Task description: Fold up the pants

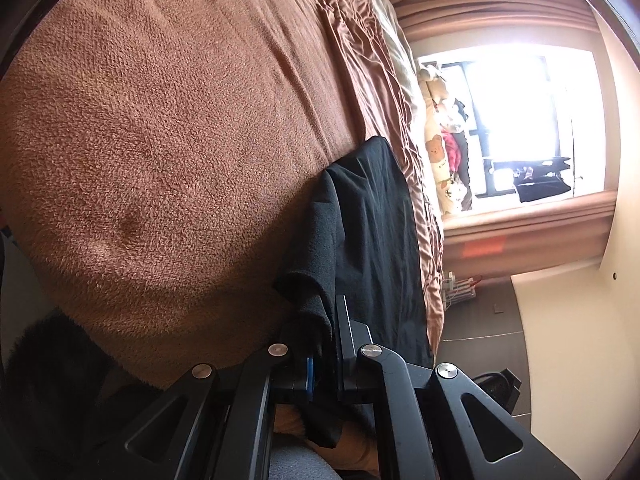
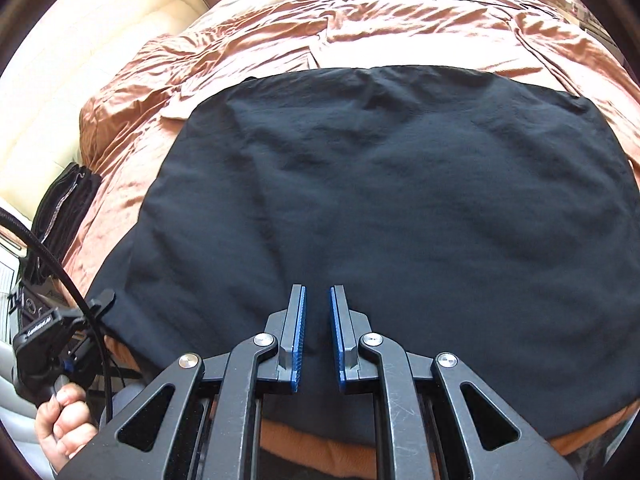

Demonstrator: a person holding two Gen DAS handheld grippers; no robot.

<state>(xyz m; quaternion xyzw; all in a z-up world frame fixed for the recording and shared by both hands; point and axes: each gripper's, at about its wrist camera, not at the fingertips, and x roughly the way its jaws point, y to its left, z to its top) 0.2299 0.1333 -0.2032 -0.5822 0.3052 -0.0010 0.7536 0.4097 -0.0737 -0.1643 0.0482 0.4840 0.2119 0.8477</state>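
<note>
The black pants [image 2: 380, 200] lie spread flat on the bed in the right wrist view. My right gripper [image 2: 318, 290] hovers over their near part. Its blue pads [image 2: 300, 340] stand a narrow gap apart, and only the flat cloth below shows between them. My left gripper [image 1: 324, 320] is shut on a bunched edge of the pants [image 1: 360, 220], and the cloth hides its left fingertip. In the right wrist view a hand [image 2: 64, 420] holds that left gripper [image 2: 52, 332] at the pants' lower-left corner.
A brown fleece blanket [image 1: 160, 140] covers the near part of the bed and a wrinkled satin sheet [image 2: 240, 40] the far part. A stack of dark folded clothes [image 2: 60, 208] sits at the bed's left edge by the cream headboard [image 2: 100, 40]. Plush toys [image 1: 440, 140] line a bright window [image 1: 520, 120].
</note>
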